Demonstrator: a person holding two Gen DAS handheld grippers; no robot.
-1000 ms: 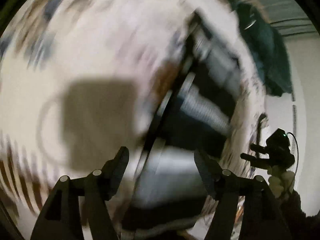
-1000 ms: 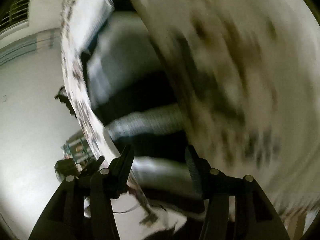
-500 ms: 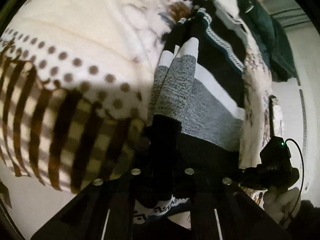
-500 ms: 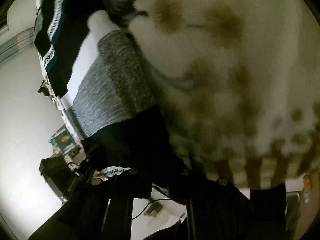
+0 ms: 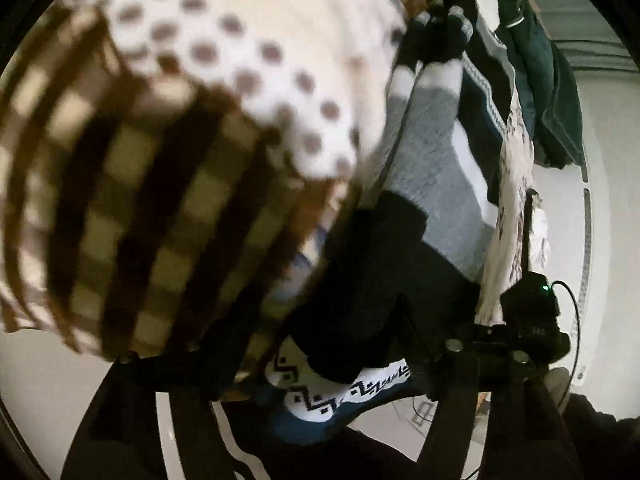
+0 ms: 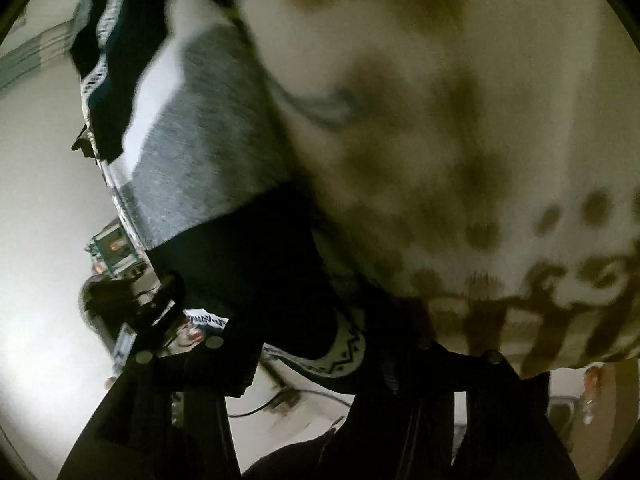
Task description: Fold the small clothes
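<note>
A small knitted garment point(image 5: 432, 184) with black, grey and white bands lies folded lengthwise on a cream cloth with brown dots point(image 5: 224, 40). Its black end and zigzag-patterned hem point(image 5: 348, 388) hang over the near edge. My left gripper point(image 5: 324, 320) has its jaws opening, with the black end between the fingers and the pads off it. In the right wrist view the same garment point(image 6: 208, 152) runs up to the left. My right gripper point(image 6: 320, 320) is also opening around the black end, its pads clear of it.
The cream cloth point(image 6: 440, 100) turns to brown stripes near its front edge. A dark green garment point(image 5: 552, 92) lies heaped at the far end. The right gripper's housing with a green light point(image 5: 536, 300) shows beside the left one. Pale floor lies below the edge.
Both grippers came down onto the garment's black end and shut on it half a second ago. Both have now spread their jaws and let go.
</note>
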